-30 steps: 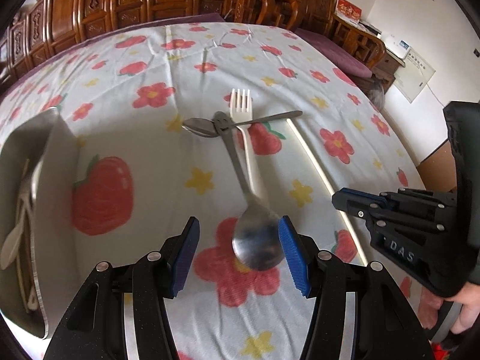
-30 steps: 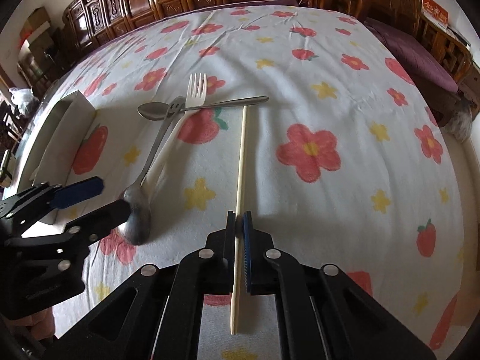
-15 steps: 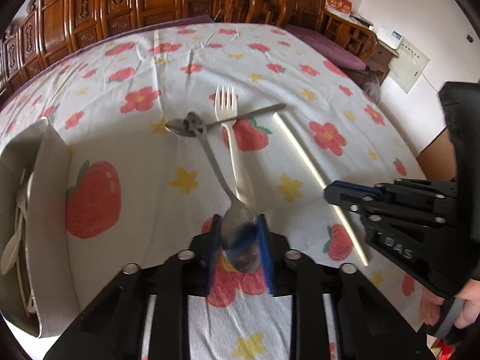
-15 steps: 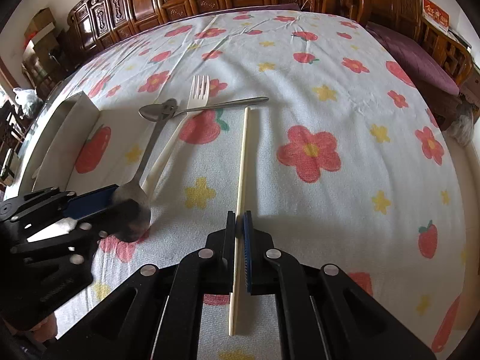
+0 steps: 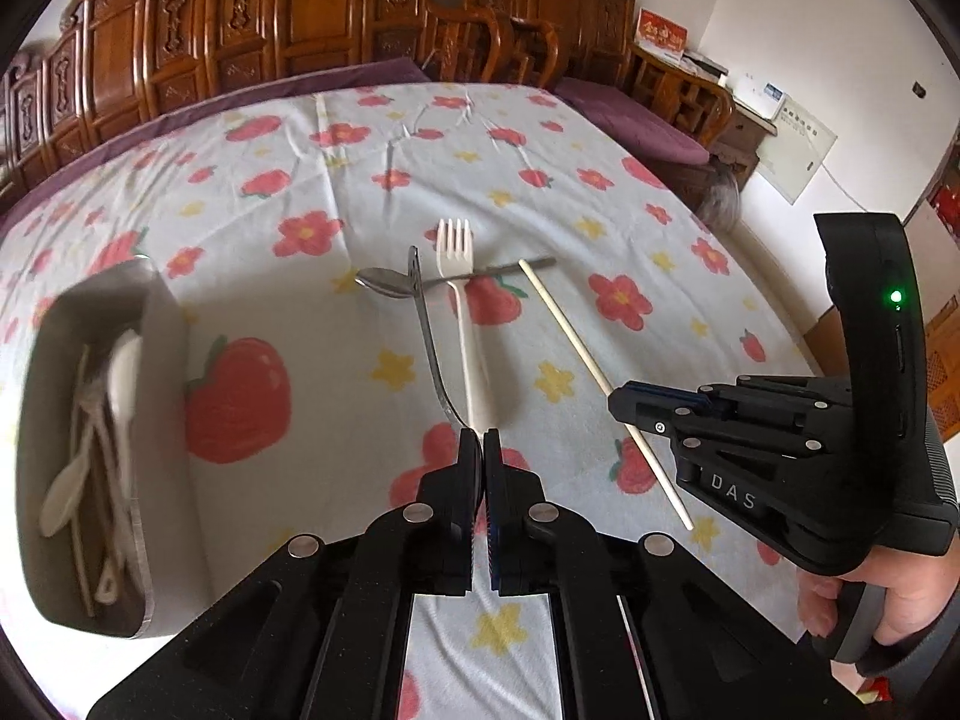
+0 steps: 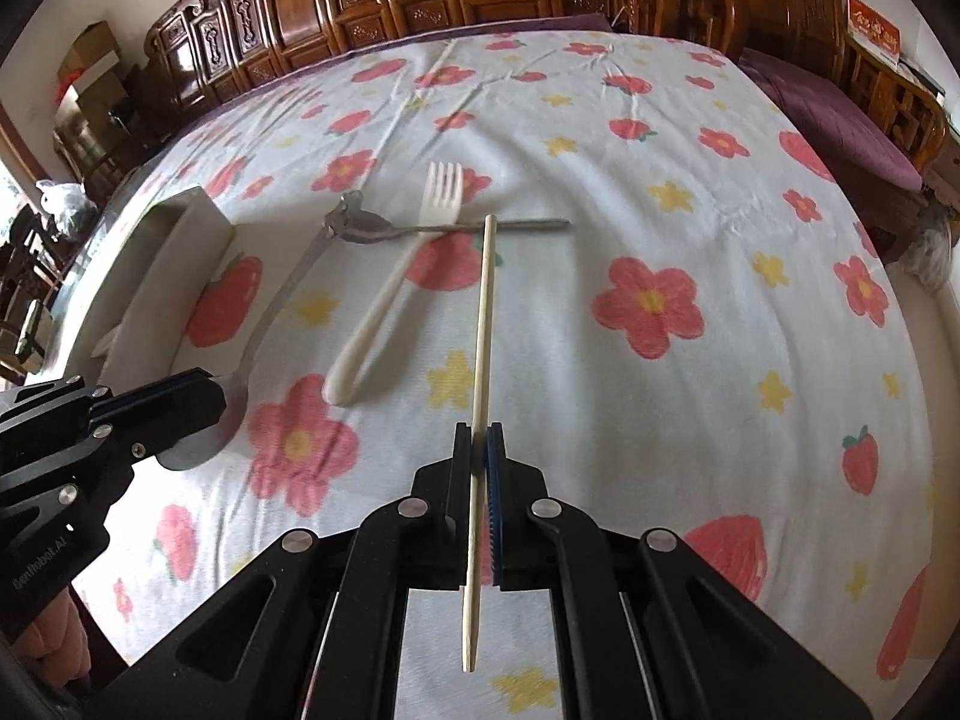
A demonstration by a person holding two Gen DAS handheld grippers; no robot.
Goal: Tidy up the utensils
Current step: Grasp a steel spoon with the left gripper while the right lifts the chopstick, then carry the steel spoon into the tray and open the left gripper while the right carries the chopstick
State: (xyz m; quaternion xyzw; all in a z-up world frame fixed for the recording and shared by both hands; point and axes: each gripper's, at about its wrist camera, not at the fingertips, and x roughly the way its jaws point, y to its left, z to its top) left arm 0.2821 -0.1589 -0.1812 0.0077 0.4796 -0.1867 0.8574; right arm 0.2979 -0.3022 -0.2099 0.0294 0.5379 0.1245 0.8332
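Note:
My left gripper is shut on the bowl of a large metal spoon, lifted with its handle pointing away; it also shows in the right wrist view. My right gripper is shut on a wooden chopstick, seen too in the left wrist view. A white plastic fork lies on the flowered cloth, crossing a small metal spoon. A grey utensil tray at the left holds several white utensils.
The table carries a white cloth with red flowers and strawberries. Carved wooden chairs stand along the far edge. A purple cushioned bench is at the right.
My left gripper closed on the large spoon's bowl and lifted it, tilting its handle up. My right gripper raised the chopstick off the cloth, its far tip now over the small spoon's handle.

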